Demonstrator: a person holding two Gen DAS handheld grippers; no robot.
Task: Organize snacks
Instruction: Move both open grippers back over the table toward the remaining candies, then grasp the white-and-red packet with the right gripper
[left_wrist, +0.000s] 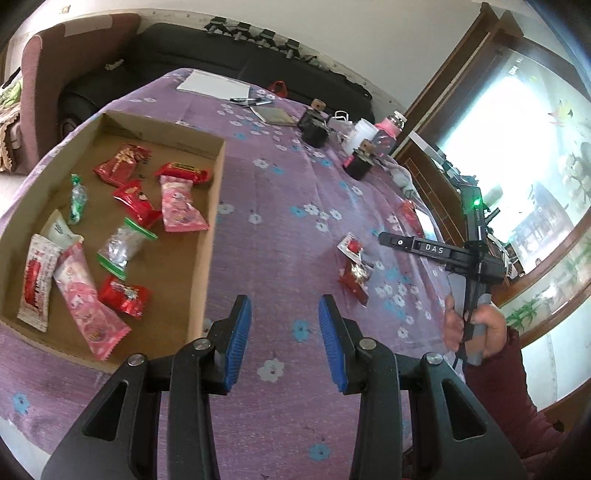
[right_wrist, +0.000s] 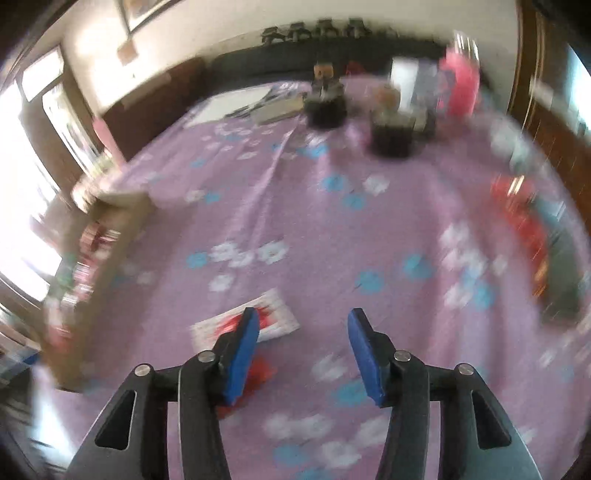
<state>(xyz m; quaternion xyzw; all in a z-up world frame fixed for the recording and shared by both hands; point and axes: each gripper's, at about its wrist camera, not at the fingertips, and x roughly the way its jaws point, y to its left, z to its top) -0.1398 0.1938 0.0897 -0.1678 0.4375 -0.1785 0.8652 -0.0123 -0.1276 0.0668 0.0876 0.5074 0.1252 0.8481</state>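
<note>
Snacks (left_wrist: 110, 236) mostly lay in the box (left_wrist: 212, 206) already, approx ten packets on its cardboard floor at the left of the tabletop (left_wrist: 280, 192). Still out on the cloth: a red-and-white packet (right_wrist: 245, 325) w/ a red one (left_wrist: 354, 275) just behind it, both right of the box, and what looked like more red packets (right_wrist: 521, 218) near the far right edge, too blurred to count.

Step in hand, by my read: collecting the leftovers. Right claw (right_wrist: 301, 350) hung over the red-and-white packet, jaws partly apart, nothing between them; its left pad overlapped the packet in the right wrist view, contact unclear. Left claw (left_wrist: 284, 341) was narrower, also empty, over bare cloth beside the box's near corner.

Next move prob. called for shifting the right claw left to centre on the packet, dropping, closing on the thin wrapper, then carrying it over the box wall. Flat packet on soft cloth = risk of pinching fabric too.

Surface: purple cloth w/ white and blue flowers, creased. Far end held paper, pens, two black holders, a pink bottle (left_wrist: 388, 134). Room: dark sofa behind, wood-framed window at right.
</note>
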